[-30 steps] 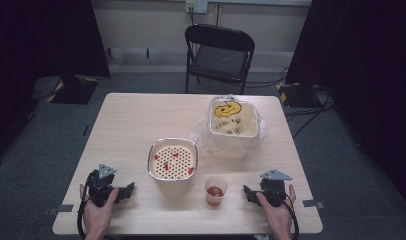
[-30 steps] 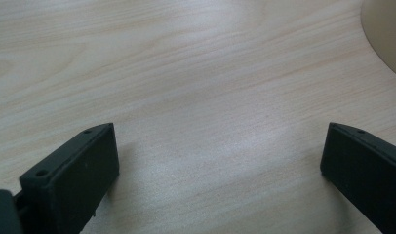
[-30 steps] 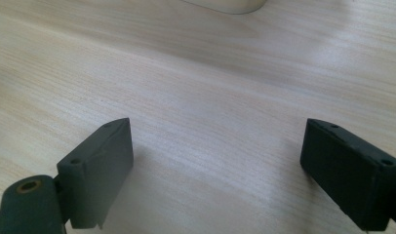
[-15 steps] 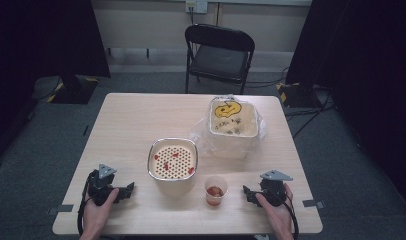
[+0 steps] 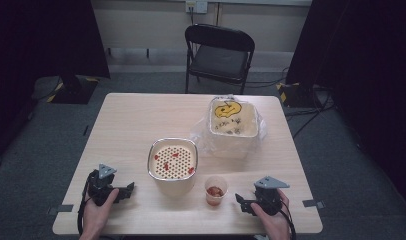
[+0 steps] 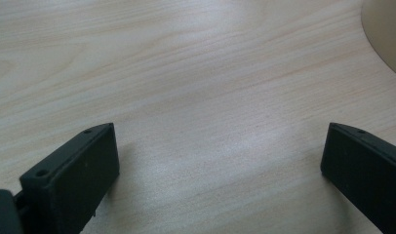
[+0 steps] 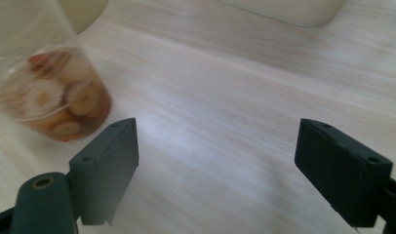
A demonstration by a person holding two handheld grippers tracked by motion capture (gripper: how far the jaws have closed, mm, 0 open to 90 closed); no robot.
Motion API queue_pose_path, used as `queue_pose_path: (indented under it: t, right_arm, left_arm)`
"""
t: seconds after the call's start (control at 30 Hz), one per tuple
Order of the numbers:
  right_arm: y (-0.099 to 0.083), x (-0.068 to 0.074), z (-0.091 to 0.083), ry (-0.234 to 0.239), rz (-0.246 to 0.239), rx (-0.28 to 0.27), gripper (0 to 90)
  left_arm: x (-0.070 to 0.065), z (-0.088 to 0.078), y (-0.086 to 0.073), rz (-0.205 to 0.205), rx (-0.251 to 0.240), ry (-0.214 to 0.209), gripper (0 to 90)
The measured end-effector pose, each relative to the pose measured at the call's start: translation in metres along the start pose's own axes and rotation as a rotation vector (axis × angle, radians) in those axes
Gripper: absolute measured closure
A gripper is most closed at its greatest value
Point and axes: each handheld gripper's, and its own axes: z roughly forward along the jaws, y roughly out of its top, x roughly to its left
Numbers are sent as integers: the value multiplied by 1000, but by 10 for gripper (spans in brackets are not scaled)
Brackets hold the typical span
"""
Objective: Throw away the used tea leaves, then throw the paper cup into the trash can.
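Both grippers rested low on the pale wooden worktop (image 5: 136, 125) at its near edge. The left gripper (image 5: 122, 190) had its jaws spread wide over bare wood, grasping nothing. The right gripper (image 5: 243, 204) was likewise released, its jaws apart just beside a small clear cup (image 5: 215, 190) of sliced pieces in liquid. A perforated strainer bowl (image 5: 172, 161) stood between them, a bag-lined bin (image 5: 232, 122) farther back.

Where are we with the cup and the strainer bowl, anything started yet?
Done: a few red pieces already lie in the strainer bowl. In hand: nothing; the left claw and right claw are both open, low over the table. Left: the clear cup stands untouched, holding liquid and sliced pieces, beside the right claw. The bag-lined bin sits behind.
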Motion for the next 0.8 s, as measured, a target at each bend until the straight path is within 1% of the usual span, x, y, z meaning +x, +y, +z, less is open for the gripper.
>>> queue_pose_path:
  t: [0.1, 0.17, 0.2, 0.27, 0.3, 0.4, 0.47, 0.5, 0.53, 0.63, 0.73, 0.8]
  right_arm:
    - [0, 5, -2, 16, -5, 1, 177]
    - [-1, 13, -4, 46, -31, 8, 177]
    - [-1, 16, -5, 52, -44, 9, 178]
    - [-1, 18, -6, 57, -50, 9, 178]
    - [0, 23, -7, 75, -59, 6, 187]
    - [0, 31, -7, 104, -73, 14, 191]
    - [0, 37, -7, 127, -92, 18, 195]
    - [0, 37, -7, 127, -92, 18, 195]
    - [1, 43, -7, 151, -102, 14, 206]
    - [2, 50, -5, 177, -119, 8, 215]
    - [3, 53, -4, 186, -129, 3, 210]
    - [7, 57, -1, 197, -133, -10, 211]
  left_arm:
    - [0, 0, 0, 0, 0, 0, 0]
    - [0, 0, 0, 0, 0, 0, 0]
    - [0, 0, 0, 0, 0, 0, 0]
    - [0, 0, 0, 0, 0, -1, 0]
    - [0, 0, 0, 0, 0, 0, 0]
    - [0, 0, 0, 0, 0, 0, 0]
    - [0, 0, 0, 0, 0, 0, 0]
    - [0, 0, 0, 0, 0, 0, 0]
    - [0, 0, 0, 0, 0, 0, 0]
    - [0, 0, 0, 0, 0, 0, 0]
    - [0, 0, 0, 0, 0, 0, 0]
    - [0, 0, 0, 0, 0, 0, 0]
